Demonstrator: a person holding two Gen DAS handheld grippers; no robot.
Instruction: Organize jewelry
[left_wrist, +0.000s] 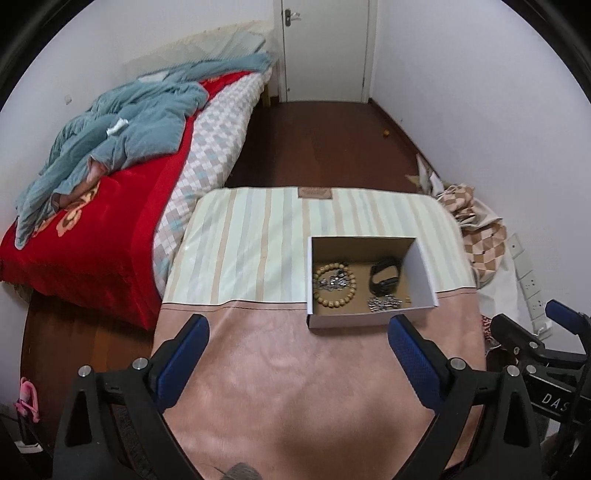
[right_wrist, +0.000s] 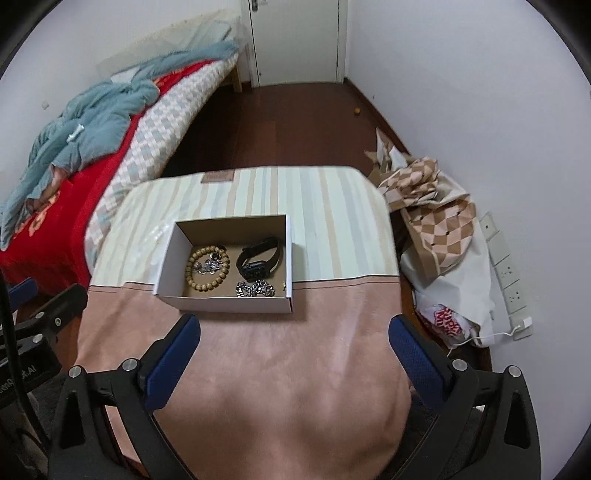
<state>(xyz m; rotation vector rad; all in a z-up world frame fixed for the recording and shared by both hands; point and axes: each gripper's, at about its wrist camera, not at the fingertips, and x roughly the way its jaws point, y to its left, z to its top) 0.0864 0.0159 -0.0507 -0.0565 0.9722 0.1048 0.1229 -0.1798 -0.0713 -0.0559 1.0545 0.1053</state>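
Observation:
A white cardboard box (left_wrist: 349, 321) with a brown inside stands on the table; it also shows in the right wrist view (right_wrist: 229, 304). In it lie a wooden bead bracelet (left_wrist: 334, 286) (right_wrist: 207, 264) with a silver chain inside its ring, a black watch (left_wrist: 386, 275) (right_wrist: 258, 258) and another silver chain (left_wrist: 384, 303) (right_wrist: 255, 288). My left gripper (left_wrist: 297, 330) is open and empty, just short of the box's near wall. My right gripper (right_wrist: 293, 328) is open and empty, near and a little right of the box.
The table wears a pink and striped cloth (left_wrist: 258, 258). A bed (left_wrist: 110, 221) with a red blanket stands left. Bags (right_wrist: 443, 221) and a power strip (right_wrist: 506, 266) lie on the floor at right. A white door (left_wrist: 325, 48) is at the back.

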